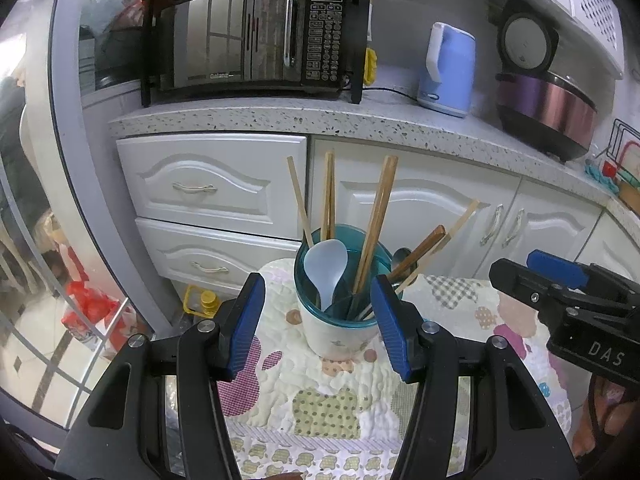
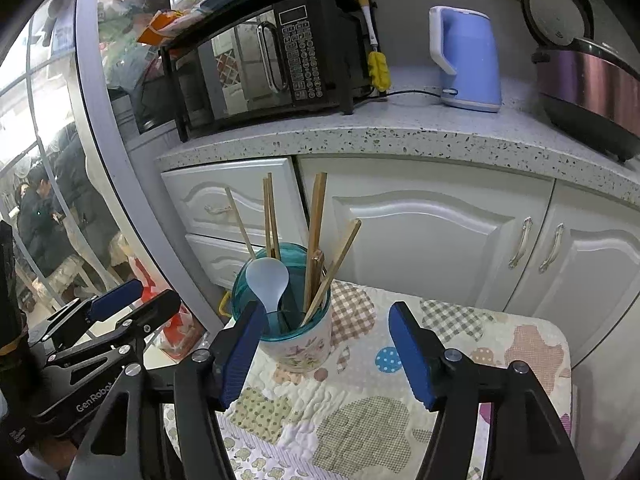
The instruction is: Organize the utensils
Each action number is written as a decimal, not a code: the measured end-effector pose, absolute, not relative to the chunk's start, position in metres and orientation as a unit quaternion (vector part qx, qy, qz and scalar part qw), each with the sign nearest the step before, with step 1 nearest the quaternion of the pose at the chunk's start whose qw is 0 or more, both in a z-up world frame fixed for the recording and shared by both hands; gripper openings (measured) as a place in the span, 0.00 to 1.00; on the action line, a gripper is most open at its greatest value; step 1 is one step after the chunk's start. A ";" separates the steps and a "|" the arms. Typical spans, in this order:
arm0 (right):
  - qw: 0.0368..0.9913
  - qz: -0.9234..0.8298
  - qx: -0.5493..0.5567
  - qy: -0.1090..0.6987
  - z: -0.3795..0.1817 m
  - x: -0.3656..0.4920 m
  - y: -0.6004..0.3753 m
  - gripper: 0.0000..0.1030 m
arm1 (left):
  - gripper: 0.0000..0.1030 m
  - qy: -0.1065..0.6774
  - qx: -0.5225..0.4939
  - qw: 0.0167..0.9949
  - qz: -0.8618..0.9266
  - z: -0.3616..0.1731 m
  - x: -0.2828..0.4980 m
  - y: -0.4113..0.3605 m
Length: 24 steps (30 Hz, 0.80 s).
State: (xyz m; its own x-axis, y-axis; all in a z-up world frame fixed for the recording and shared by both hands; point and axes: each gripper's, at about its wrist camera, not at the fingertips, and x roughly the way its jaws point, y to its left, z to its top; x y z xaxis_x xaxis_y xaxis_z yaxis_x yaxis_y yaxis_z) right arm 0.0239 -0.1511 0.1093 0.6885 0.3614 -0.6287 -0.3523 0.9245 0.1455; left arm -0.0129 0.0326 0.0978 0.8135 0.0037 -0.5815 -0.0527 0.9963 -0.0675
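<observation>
A: Both claws are standing wide and empty. The left claw [image 1: 320, 320] is hovering just in front of the holder [image 1: 340, 320], with the pot showing in the gap between its blue pads, not touching them. The right claw [image 2: 326, 344] is gaping too, with the holder [image 2: 294, 332] sitting just beside its left pad.

B: And the utensils?

A: They are all standing in the holder: the white spoon [image 1: 326, 270] facing us, chopsticks [image 1: 378, 220] fanning out at different tilts, and a darker brown handle [image 1: 424, 246] leaning off to the right. The pot is resting on the quilted cloth [image 1: 320, 400] near the far edge of its support.

B: So which step am I judging?

A: Probably steadying the pot or picking out one piece. I am advising the left claw to close low on the pot's white wall, below the teal rim, since it looks top-heavy. Then the right claw should be taking one chopstick high on its shaft and lifting along its own tilt, so the neighbours are not dragged out.
</observation>
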 end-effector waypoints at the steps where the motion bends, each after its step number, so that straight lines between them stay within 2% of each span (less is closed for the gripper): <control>1: 0.919 0.194 0.007 0.344 0.109 0.024 -0.151 0.61 | 0.53 0.304 -0.040 0.952 0.016 0.098 -0.013 0.033; 24: 0.913 0.195 0.005 0.359 0.103 0.029 -0.148 0.63 | 0.53 0.304 -0.038 0.952 0.025 0.098 -0.012 0.035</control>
State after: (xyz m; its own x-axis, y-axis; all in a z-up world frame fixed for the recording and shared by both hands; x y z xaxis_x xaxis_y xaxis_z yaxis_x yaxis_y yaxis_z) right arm 0.0294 -0.1479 0.1035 0.6665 0.3599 -0.6529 -0.3526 0.9238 0.1493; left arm -0.0116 0.0350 0.0979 0.8142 0.0255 -0.5801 -0.0714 0.9959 -0.0564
